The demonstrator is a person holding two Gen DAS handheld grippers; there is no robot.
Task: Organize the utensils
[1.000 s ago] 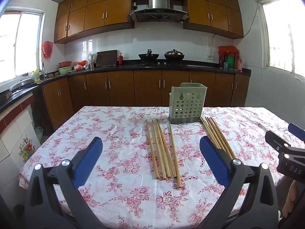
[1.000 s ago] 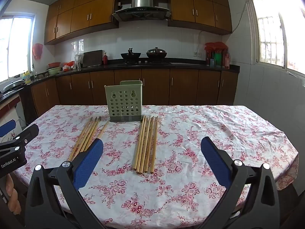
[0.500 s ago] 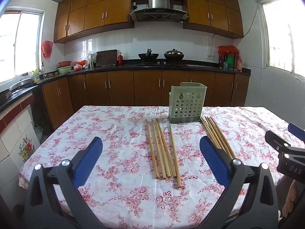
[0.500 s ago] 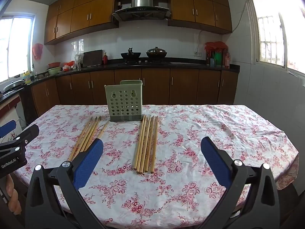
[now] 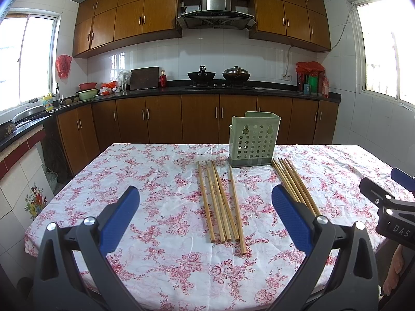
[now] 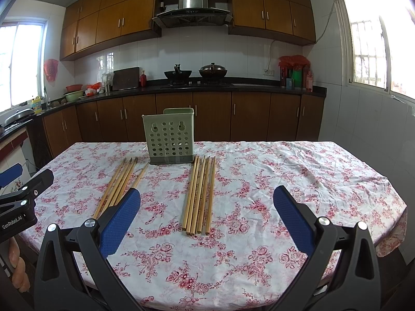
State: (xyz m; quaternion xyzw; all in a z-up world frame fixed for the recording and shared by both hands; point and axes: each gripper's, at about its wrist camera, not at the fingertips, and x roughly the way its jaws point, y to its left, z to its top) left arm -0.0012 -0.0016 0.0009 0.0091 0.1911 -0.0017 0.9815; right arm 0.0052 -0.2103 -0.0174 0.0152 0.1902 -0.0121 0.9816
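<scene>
A pale green perforated utensil holder (image 5: 254,140) (image 6: 170,137) stands upright on the flowered tablecloth. Two bundles of wooden chopsticks lie flat in front of it: the left bundle (image 5: 220,202) (image 6: 120,184) and the right bundle (image 5: 295,184) (image 6: 201,194). My left gripper (image 5: 205,217) hovers open over the near table edge, with the left bundle ahead between its blue pads. My right gripper (image 6: 206,215) is open too, facing the right bundle. Neither holds anything.
The table (image 5: 155,176) is draped in a white cloth with pink flowers. Brown kitchen cabinets (image 5: 199,119) and a dark counter with pots run behind it. A person's fingers (image 6: 19,267) show at the edge, holding the other gripper's body.
</scene>
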